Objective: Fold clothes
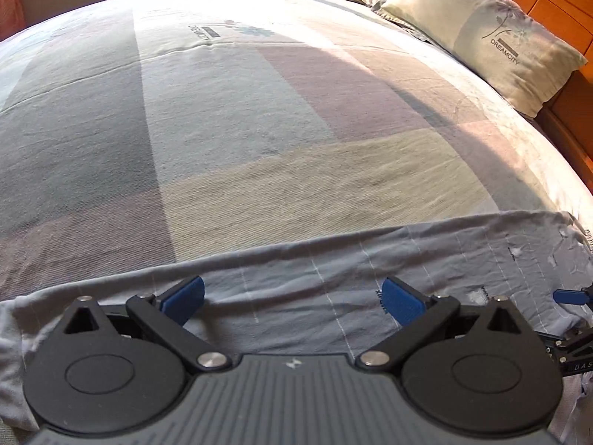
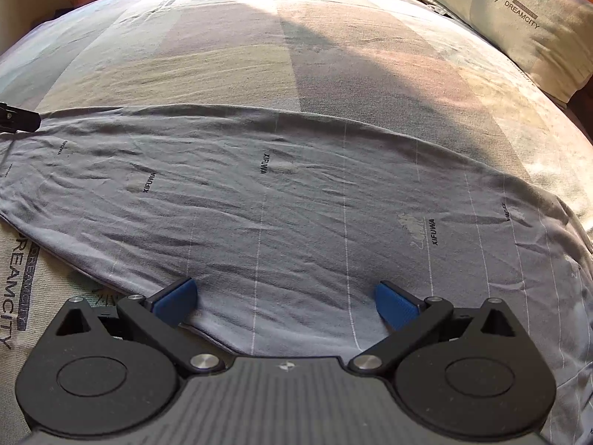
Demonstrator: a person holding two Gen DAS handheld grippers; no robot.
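A grey garment (image 2: pixel 278 200) with thin white stripes and small black lettering lies spread flat across the bed, lightly wrinkled. In the left wrist view the same garment (image 1: pixel 333 270) fills the near strip below the bedsheet. My left gripper (image 1: pixel 292 302) hovers over its near part, open, blue pads wide apart with nothing between them. My right gripper (image 2: pixel 285 304) is also open, just over the garment's near edge. The other gripper's tip shows at each view's side edge.
The bed (image 1: pixel 229 118) carries a patchwork sheet in grey, mauve and beige. A pillow (image 1: pixel 481 33) lies at the far right by the orange wooden headboard (image 1: pixel 556 3). A printed pillowcase or sheet edge (image 2: pixel 22 270) lies left of the garment.
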